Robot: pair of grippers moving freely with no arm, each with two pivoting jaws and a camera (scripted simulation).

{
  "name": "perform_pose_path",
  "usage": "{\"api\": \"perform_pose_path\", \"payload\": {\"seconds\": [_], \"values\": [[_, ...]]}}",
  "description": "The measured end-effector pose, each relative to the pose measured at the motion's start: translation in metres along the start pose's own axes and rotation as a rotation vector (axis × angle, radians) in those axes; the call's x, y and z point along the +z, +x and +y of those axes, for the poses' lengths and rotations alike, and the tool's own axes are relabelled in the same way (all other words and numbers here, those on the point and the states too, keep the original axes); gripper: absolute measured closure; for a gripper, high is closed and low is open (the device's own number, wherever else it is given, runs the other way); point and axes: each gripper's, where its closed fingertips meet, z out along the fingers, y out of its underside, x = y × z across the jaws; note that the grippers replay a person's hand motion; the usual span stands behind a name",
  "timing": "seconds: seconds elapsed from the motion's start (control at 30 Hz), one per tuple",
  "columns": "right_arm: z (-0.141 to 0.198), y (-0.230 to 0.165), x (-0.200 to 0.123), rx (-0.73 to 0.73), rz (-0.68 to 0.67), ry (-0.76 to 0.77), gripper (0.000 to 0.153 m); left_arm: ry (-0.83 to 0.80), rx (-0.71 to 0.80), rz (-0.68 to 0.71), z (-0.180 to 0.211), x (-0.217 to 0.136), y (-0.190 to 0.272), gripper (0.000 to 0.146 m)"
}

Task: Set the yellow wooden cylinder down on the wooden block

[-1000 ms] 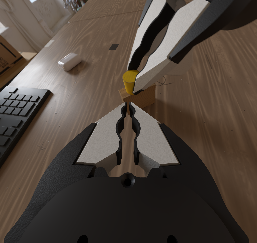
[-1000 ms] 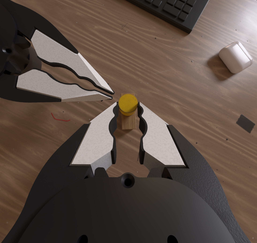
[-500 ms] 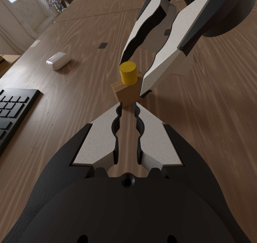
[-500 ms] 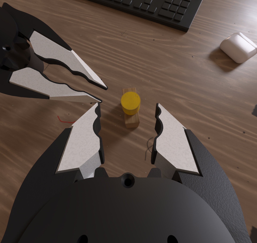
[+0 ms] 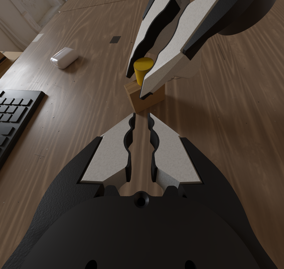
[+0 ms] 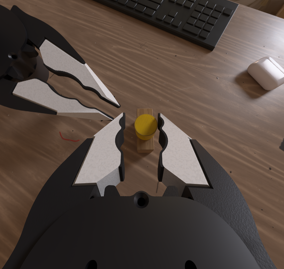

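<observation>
Since half a second ago the right gripper [image 6: 141, 115] has narrowed its jaws from a wide spread, and the left gripper [image 5: 141, 114] has parted its own slightly more. Right jaws now stand open on either side of the yellow wooden cylinder [image 6: 145, 127], with a gap showing between each inner face and the wood, so nothing is gripped. That cylinder stands upright on top of the wooden block [image 6: 145, 145], toward the block's far end in the right wrist view. Left jaws are open by a narrow slot and empty, their tips just short of the block's near corner [image 5: 138, 101] and low over the desk [image 5: 215, 123]. From the left wrist view the right gripper [image 5: 136, 83] reaches down from above, its fingertips straddling the cylinder [image 5: 142, 68]. Farther out on the desk lie a white case [image 6: 267, 73], a black keyboard [image 6: 169, 7], a short red squiggle [image 6: 68, 138] and a small dark patch [image 5: 115, 39].
</observation>
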Motion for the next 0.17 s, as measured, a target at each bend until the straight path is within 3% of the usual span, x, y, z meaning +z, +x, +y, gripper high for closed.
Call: {"api": "perform_pose_path", "payload": {"seconds": [0.17], "values": [[-0.0001,0.0014,-0.0004,-0.025,-0.013,0.009,0.111,0.01,-0.013,0.0,-0.0011,-0.001,-0.0015,0.132]]}}
